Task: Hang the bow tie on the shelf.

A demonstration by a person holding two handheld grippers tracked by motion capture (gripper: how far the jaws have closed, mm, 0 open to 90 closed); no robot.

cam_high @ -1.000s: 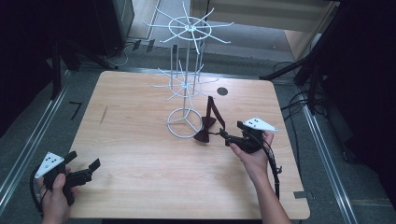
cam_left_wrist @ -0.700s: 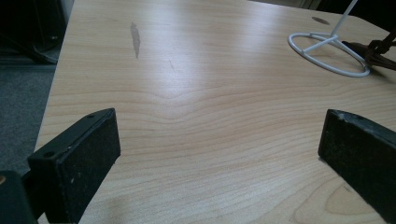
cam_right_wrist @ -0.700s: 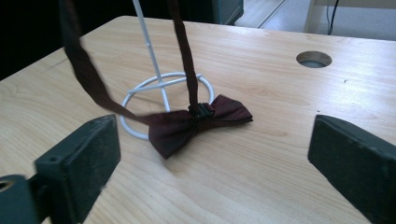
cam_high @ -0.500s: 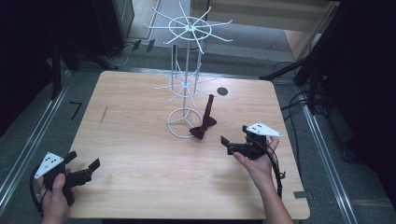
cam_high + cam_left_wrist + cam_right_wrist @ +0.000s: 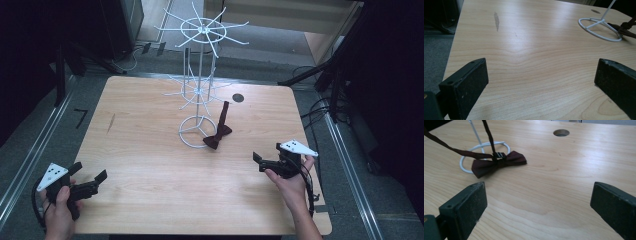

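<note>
The dark red bow tie (image 5: 217, 139) lies on the table (image 5: 150, 200) against the near right of the white wire rack's (image 5: 199, 90) ring base, its strap rising up to the rack. The right gripper view adds the tie's black clasp and a round hole (image 5: 561, 132) in the far tabletop. The right claw (image 5: 262, 161), near the right edge, has just been opening; its jaws stand wide with nothing between. The left claw (image 5: 95, 181), at the near left corner, is also spread and bare. Open wood lies between them.
</note>
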